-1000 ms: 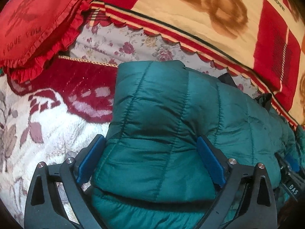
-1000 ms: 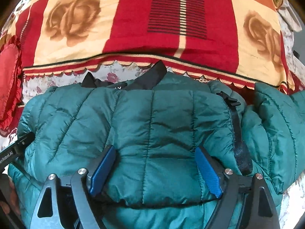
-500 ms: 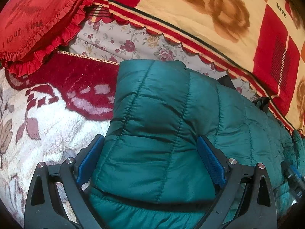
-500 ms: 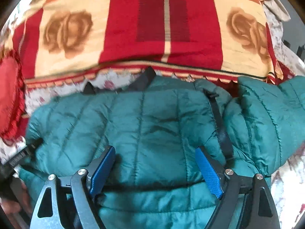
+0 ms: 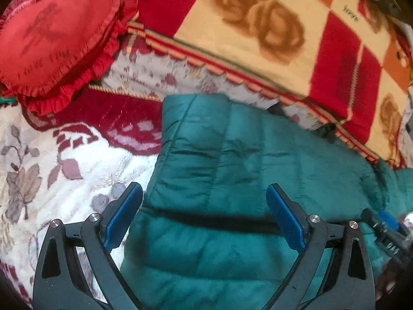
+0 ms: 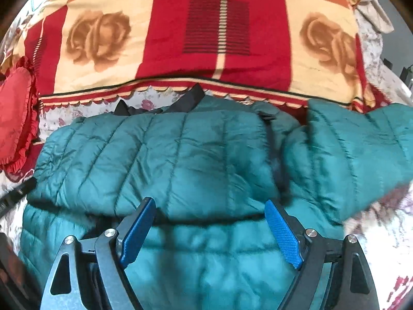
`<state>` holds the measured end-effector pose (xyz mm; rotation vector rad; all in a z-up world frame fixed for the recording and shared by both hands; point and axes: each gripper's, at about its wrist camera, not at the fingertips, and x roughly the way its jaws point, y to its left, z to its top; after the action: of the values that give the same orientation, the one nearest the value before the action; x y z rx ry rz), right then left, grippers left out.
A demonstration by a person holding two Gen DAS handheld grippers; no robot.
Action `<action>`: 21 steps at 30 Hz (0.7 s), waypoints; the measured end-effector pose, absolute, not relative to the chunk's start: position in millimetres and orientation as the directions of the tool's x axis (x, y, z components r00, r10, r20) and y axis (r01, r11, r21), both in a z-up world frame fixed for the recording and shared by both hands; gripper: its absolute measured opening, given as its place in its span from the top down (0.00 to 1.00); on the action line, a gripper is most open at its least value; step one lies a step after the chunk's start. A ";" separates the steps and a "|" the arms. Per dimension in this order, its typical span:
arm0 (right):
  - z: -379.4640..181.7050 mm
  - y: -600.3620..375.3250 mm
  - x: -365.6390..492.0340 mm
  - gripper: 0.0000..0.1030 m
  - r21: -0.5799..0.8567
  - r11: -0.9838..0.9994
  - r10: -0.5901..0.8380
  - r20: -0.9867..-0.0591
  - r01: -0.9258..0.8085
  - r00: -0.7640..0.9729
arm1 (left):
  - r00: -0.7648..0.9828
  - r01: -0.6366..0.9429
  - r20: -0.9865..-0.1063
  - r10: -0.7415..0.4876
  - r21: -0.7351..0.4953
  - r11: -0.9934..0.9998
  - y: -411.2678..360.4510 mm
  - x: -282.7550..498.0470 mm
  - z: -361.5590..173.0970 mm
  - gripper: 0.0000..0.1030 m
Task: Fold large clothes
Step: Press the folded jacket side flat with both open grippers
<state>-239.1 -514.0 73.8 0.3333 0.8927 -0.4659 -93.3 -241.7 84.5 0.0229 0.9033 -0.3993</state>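
On a bed seen from the left wrist, a teal quilted puffer jacket [image 5: 232, 170] fills the lower centre, folded over itself along a dark crease, its left edge clear of open floral bedspread [image 5: 64, 170]. The left gripper [image 5: 204, 217] hangs spread above it, gripping nothing. A red frilled cushion [image 5: 54, 38] sits upper left; "love" reads on the rose blanket [image 5: 258, 25], upper right. From the right wrist, the jacket [image 6: 167, 160] spans the frame's middle, black collar at its top edge; the right gripper [image 6: 210, 230] is likewise released.
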 end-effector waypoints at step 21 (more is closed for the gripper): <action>103.8 -554.4 -313.5 0.18 0.077 0.813 -0.325 -0.762 0.577 0.560 | 0.506 0.453 -0.799 -0.325 -0.075 0.889 -297.6 -110.1 42.4 0.05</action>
<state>-313.5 -554.4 103.8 0.3368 0.8174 -0.5435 -110.1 -297.6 42.4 0.1502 0.9289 -0.4713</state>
